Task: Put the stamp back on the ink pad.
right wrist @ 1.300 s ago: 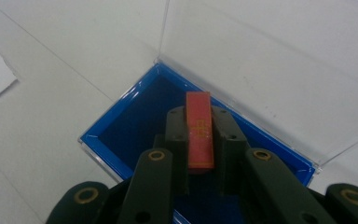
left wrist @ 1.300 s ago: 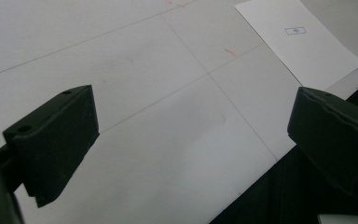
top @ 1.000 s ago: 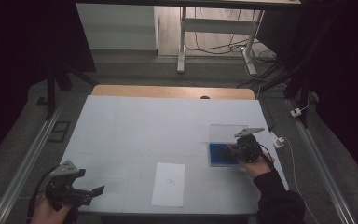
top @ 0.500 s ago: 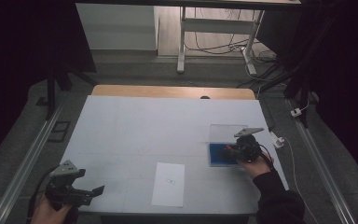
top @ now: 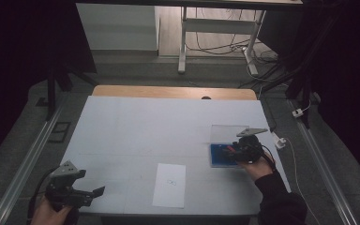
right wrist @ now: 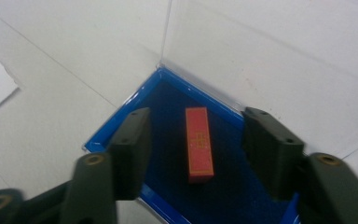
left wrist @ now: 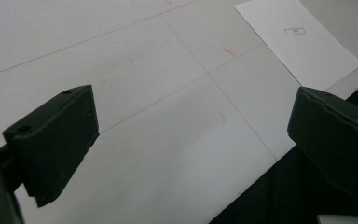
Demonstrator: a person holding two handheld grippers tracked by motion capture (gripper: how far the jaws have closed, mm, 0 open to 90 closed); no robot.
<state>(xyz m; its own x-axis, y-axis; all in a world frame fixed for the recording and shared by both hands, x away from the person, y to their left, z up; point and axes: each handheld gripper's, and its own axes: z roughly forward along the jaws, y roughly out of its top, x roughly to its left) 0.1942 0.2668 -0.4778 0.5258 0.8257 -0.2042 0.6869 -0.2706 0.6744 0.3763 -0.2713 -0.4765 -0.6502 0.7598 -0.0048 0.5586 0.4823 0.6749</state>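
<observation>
A small red block (right wrist: 199, 144) with gold markings lies flat on the dark blue lining of an open blue box (right wrist: 121, 122). The box's clear lid (right wrist: 242, 60) stands up at its far side. My right gripper (right wrist: 199, 122) hangs just over the box, and its jaws have just been opening. The block lies between the jaws and the pads do not touch it. In the high view this gripper (top: 232, 151) and the box (top: 218, 159) are at the table's right. My left gripper (top: 96, 192) is open and holds nothing at the front left corner, its jaws (left wrist: 193, 112) wide apart over bare table.
A white sheet of paper (top: 169, 184) with a small printed mark lies near the front edge at the middle, also in the left gripper view (left wrist: 303, 42). The pale table top (top: 159, 126) has thin seam lines. A white plug and cable (top: 281, 142) lie off the right edge.
</observation>
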